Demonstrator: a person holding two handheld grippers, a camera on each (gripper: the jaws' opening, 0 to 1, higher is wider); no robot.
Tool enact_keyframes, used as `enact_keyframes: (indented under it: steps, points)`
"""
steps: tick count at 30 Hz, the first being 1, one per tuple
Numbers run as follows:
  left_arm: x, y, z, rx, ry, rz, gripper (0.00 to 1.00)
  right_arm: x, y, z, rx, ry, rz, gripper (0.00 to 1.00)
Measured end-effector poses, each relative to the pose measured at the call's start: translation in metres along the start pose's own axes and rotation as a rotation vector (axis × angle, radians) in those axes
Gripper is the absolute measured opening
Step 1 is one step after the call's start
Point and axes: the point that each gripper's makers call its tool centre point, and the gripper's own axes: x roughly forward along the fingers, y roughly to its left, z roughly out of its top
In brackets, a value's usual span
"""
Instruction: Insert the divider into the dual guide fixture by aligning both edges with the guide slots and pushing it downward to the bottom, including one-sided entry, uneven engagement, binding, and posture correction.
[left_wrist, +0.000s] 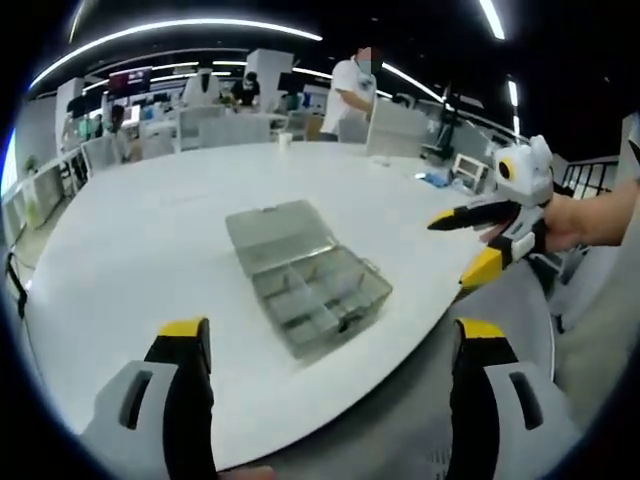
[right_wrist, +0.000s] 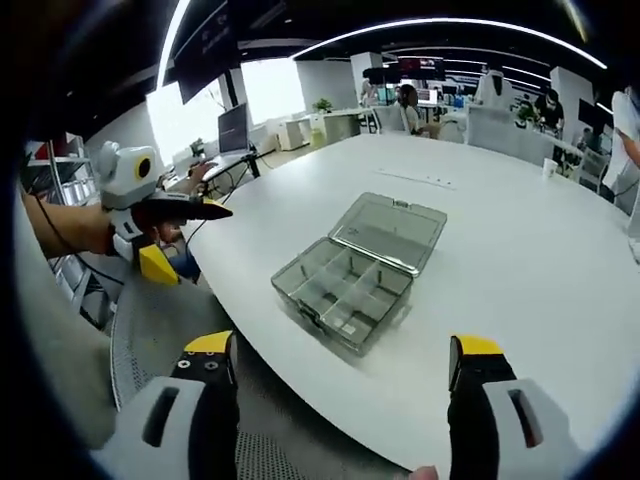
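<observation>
Both pairs of yellow-tipped black jaws stand spread wide with nothing between them: the left gripper (left_wrist: 325, 345) and the right gripper (right_wrist: 340, 365) each hang off the near edge of the round white table (left_wrist: 130, 260), apart from the work. The task's fixture, a clear grey plastic compartment box (left_wrist: 318, 290) with its lid hinged open flat behind it, sits near the table's edge, its thin internal partitions visible in the right gripper view (right_wrist: 345, 285). I cannot tell whether a loose divider is among them. The risk, as I judge it, is the light box sliding or tipping off the edge when one gripper presses a divider that has caught on one side only.
</observation>
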Motion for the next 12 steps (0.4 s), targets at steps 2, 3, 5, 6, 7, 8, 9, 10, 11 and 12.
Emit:
enact_keyframes:
  steps: [2, 3, 5, 6, 7, 8, 9, 10, 11, 12]
  points:
    - [-0.0008, -0.0011, -0.0010, -0.004, 0.001, -0.002, 0.99, -0.0014, 0.0021, -0.0024, 0.011, 0.002, 0.001, 0.86]
    - [-0.0011, -0.0013, -0.0017, -0.007, 0.004, -0.002, 0.99, -0.0017, 0.0025, -0.0030, 0.016, 0.001, 0.002, 0.86]
    - [-0.0015, -0.0019, -0.0033, -0.014, 0.008, -0.003, 0.99, -0.0019, 0.0052, -0.0047, 0.028, 0.004, 0.009, 0.87]
    - [-0.0026, -0.0027, -0.0036, -0.019, 0.008, -0.003, 0.99, -0.0021, 0.0067, -0.0055, 0.027, 0.005, 0.007, 0.87]
    - [-0.0029, -0.0030, -0.0037, -0.020, 0.008, -0.003, 0.99, -0.0025, 0.0077, -0.0056, 0.027, 0.003, 0.008, 0.87]
    - [-0.0035, -0.0032, -0.0034, -0.020, 0.008, -0.002, 0.99, -0.0028, 0.0082, -0.0058, 0.035, 0.002, 0.007, 0.87]
    - [-0.0037, -0.0032, -0.0031, -0.020, 0.008, -0.002, 0.99, -0.0029, 0.0084, -0.0058, 0.039, 0.001, 0.005, 0.87]
    - [-0.0036, -0.0027, -0.0025, -0.022, 0.009, -0.002, 0.99, -0.0032, 0.0092, -0.0057, 0.039, 0.000, 0.007, 0.87]
    - [-0.0039, -0.0025, -0.0017, -0.025, 0.007, -0.001, 0.99, -0.0033, 0.0099, -0.0055, 0.037, -0.002, 0.007, 0.87]
    - [-0.0039, -0.0026, -0.0011, -0.025, 0.006, -0.001, 0.99, -0.0034, 0.0098, -0.0057, 0.038, 0.000, 0.005, 0.87]
